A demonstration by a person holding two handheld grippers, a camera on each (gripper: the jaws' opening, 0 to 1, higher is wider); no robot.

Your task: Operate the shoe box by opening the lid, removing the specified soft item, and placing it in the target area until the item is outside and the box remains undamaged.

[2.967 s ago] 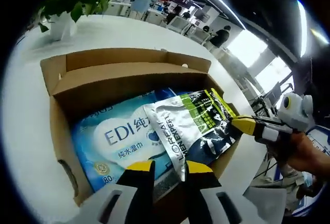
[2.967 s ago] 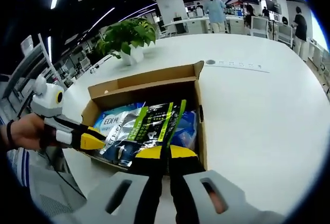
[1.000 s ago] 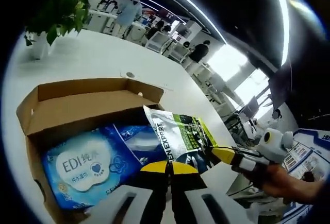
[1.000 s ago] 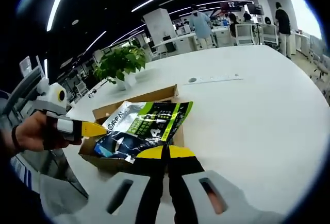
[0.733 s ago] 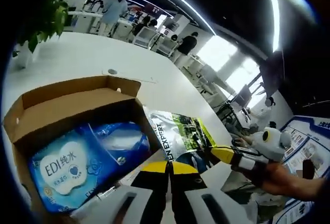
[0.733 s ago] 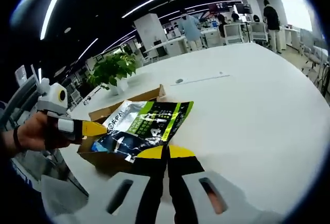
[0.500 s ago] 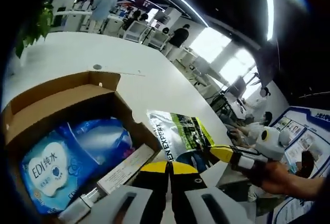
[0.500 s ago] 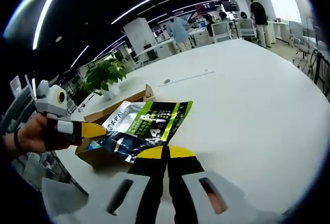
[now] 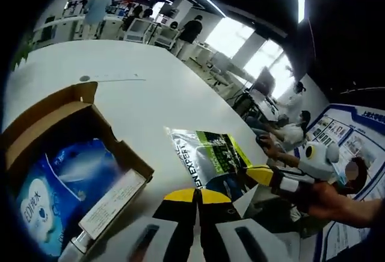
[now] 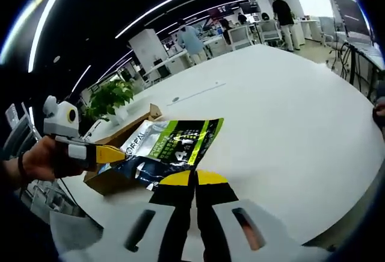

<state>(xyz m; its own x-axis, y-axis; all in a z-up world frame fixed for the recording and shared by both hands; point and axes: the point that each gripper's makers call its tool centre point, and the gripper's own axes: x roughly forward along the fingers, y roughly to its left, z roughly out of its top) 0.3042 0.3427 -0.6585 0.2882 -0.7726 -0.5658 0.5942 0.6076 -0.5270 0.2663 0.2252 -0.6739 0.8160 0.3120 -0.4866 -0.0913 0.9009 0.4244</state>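
Your left gripper [image 9: 195,197] and right gripper [image 10: 194,179] each pinch an edge of the glossy, crinkled silver, green and black foil pouch [image 9: 210,162], jaws closed flat on it. The pouch hangs between them, above the smooth white table [image 10: 283,123]. Left of your left gripper sits the open brown corrugated cardboard shoe box [image 9: 72,114], holding a soft blue plastic pack of wipes [image 9: 54,180].
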